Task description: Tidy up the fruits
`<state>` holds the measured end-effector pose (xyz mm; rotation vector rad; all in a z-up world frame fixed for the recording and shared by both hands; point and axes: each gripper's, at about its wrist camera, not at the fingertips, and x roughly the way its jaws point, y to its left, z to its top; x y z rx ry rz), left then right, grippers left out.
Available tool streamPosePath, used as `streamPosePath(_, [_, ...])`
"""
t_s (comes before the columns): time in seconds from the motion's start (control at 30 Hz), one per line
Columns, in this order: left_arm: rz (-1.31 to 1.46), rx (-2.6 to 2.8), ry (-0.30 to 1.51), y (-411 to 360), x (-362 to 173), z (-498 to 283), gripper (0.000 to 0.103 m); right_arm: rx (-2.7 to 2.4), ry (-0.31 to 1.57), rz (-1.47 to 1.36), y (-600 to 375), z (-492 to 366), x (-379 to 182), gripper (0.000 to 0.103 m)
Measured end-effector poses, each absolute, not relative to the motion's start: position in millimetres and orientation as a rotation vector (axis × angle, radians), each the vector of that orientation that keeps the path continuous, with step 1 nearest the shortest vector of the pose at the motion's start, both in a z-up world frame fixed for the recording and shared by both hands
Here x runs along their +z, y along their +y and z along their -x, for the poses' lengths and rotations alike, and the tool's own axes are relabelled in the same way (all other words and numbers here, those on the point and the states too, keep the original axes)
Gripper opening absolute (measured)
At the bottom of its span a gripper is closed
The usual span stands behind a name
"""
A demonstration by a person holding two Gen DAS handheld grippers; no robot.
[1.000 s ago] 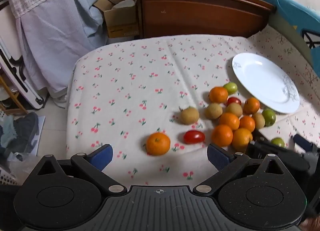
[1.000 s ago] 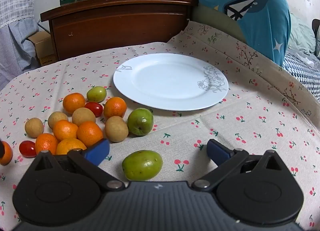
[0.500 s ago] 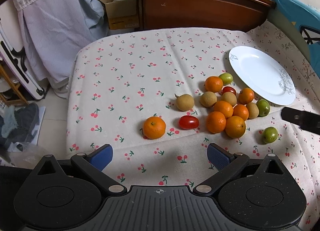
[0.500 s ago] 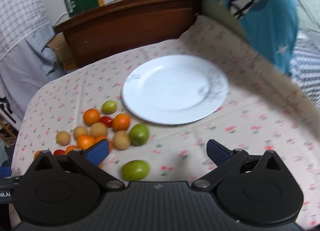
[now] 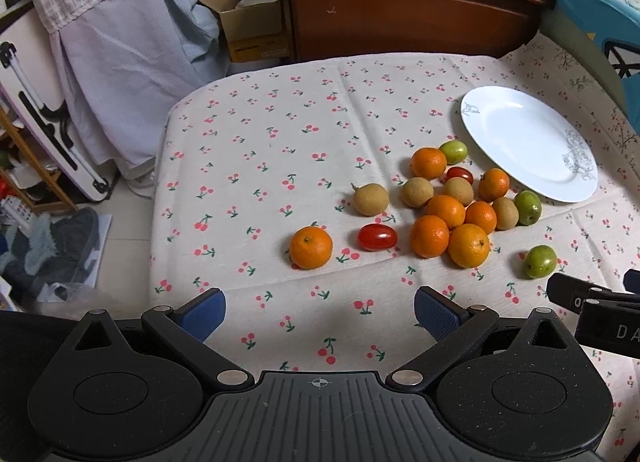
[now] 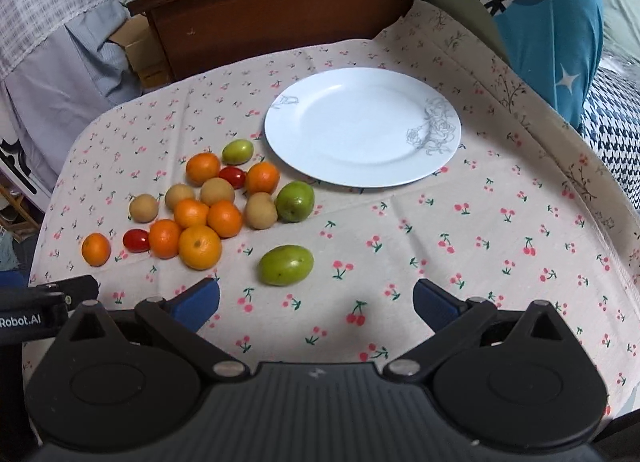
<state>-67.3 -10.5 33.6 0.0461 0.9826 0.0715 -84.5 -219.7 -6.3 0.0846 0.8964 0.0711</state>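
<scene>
while both the left gripper (image 5: 320, 312) and the right gripper (image 6: 316, 300) have spread, empty jaws, the green fruit (image 6: 285, 265) lies alone on the bench near the plate (image 6: 416, 170), probably firm, smooth and rolling, so grip its middle gently.

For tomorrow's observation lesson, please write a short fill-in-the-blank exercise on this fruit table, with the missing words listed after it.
1. The white plate holds ____ fruit.
2. The number of red tomatoes on the cloth is ____.
3. The fruit lying nearest the right tool, apart from the pile, is ____ in colour.
4. The jaws of the left tool stand ____ with nothing between them.

Missing words: no; two; green; open
</scene>
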Motion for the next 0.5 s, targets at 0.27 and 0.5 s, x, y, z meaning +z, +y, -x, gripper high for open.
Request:
streamPosePath(0.27, [-0.069, 0.102, 0.990, -15, 33, 65, 0.101, 0.067, 0.892, -0.032, -209, 85, -1, 0.102])
streamPosePath(0.5, [-0.104, 0.094, 0.982, -26, 35, 66, 0.101, 0.092, 0.892, -0.055, -209, 84, 3, 0.102])
